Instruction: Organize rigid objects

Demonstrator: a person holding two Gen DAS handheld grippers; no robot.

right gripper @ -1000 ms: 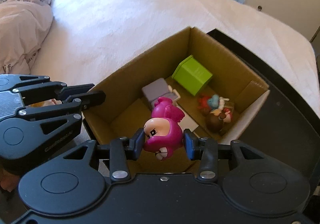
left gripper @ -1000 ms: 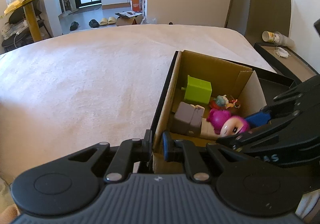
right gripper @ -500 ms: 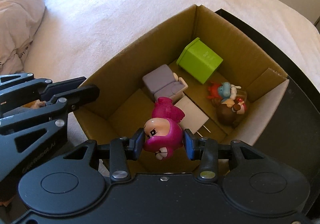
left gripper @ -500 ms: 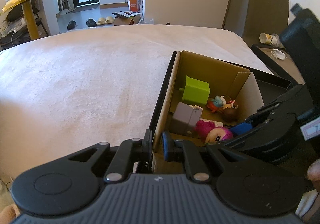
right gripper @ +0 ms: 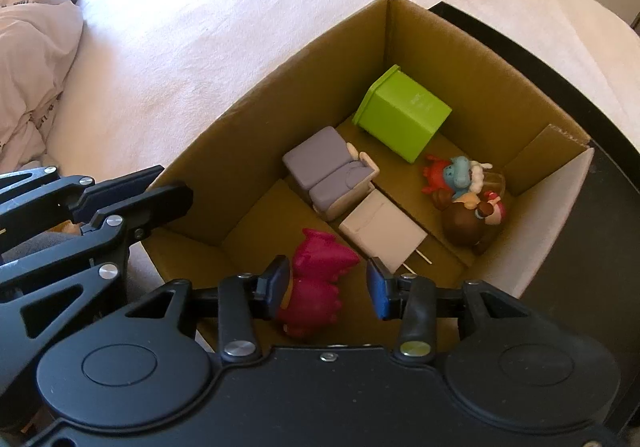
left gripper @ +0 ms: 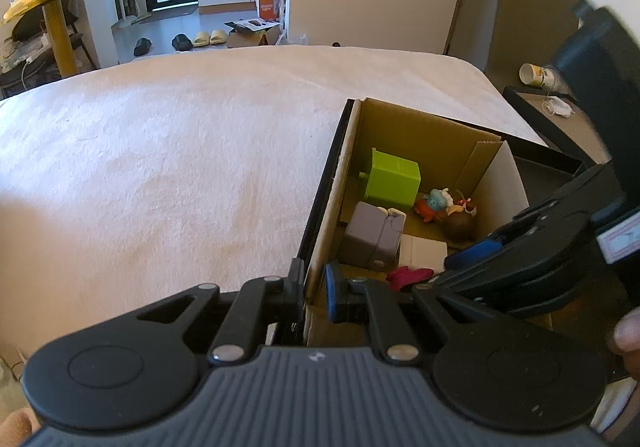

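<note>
A cardboard box (right gripper: 280, 75) sits on the bed. Inside lie a green bin (right gripper: 404, 113), a grey toy sofa (right gripper: 328, 171), a white toy table (right gripper: 382, 233) and small figures (right gripper: 464, 191). My right gripper (right gripper: 326, 285) is open above the box's near corner; the magenta doll (right gripper: 314, 287) lies between its fingers, loose on the box floor. My left gripper (left gripper: 314, 291) is shut on the box's near left wall (left gripper: 332, 207). The doll's top (left gripper: 408, 275) shows in the left wrist view, beside the right gripper (left gripper: 472, 253).
A black tray (right gripper: 560, 87) lies under and behind the box. The pink bedspread (left gripper: 160, 167) stretches left and far. A rumpled duvet (right gripper: 28, 59) lies at the left. A side table with a paper cup (left gripper: 536, 75) stands beyond the bed.
My right gripper has lowered into the box and opened. The magenta doll has dropped from its fingers onto the box floor. My left gripper keeps its hold on the box wall.
</note>
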